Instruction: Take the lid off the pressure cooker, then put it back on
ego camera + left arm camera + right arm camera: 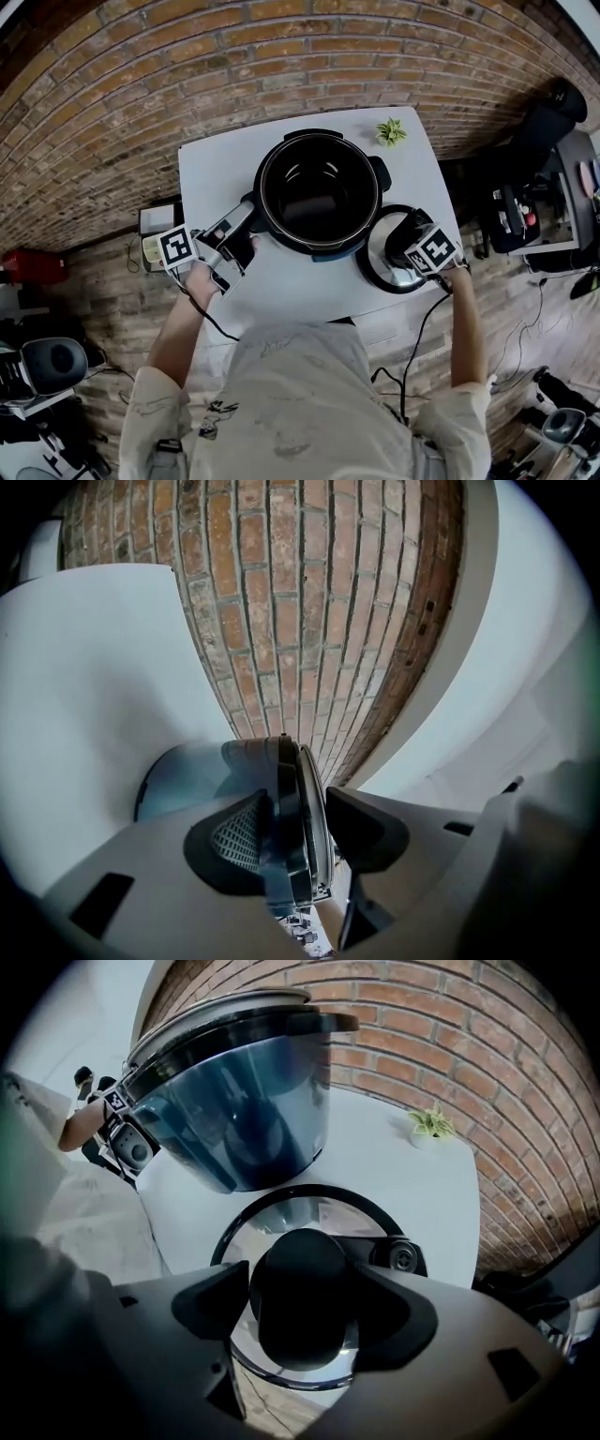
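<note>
The pressure cooker stands open in the middle of the white table; its lid lies flat on the table just right of it, near the right edge, touching nothing else that shows; the right gripper points steeply down over the lid, its jaws wide apart, one on each side of the black knob, both pads meeting it with no gap showing; the left gripper lies level at the cooker's left side, its jaws fairly wide and closed against the side handle, which fills the space between them; a small green plant sits at the far right corner, well apart from the lid
</note>
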`<control>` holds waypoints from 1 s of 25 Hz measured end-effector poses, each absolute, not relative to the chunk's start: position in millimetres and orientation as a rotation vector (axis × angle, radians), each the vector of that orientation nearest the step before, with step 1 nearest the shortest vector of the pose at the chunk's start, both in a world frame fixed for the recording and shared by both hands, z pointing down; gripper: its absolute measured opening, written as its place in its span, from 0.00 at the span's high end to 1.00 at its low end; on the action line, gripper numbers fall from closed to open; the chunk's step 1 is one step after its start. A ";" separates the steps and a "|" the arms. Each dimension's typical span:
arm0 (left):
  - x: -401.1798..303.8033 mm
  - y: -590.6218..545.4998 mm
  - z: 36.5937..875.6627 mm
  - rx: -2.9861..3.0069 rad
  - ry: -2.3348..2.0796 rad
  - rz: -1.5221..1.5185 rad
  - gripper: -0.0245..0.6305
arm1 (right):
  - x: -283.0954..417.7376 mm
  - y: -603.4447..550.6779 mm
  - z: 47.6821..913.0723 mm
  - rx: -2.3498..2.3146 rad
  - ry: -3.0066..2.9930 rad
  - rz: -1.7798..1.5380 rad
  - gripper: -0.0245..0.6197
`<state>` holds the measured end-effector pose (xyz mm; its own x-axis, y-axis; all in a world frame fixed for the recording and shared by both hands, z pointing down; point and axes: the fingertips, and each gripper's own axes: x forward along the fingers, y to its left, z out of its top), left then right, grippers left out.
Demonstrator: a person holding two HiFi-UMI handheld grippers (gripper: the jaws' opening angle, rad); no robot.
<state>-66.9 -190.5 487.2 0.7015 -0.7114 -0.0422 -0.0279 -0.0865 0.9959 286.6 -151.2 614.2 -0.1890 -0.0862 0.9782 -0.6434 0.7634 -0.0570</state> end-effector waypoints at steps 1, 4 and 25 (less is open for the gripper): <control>-67.5 -190.5 489.9 1.566 -0.632 -0.627 0.65 | 285.5 -151.7 617.9 0.566 -1.706 0.545 0.42; -67.0 -190.5 496.6 1.545 -0.662 -0.604 0.77 | 286.7 -153.7 626.0 0.554 -1.682 0.544 0.47; -67.4 -190.5 496.0 1.544 -0.643 -0.628 0.78 | 287.7 -152.5 625.2 0.539 -1.620 0.562 0.51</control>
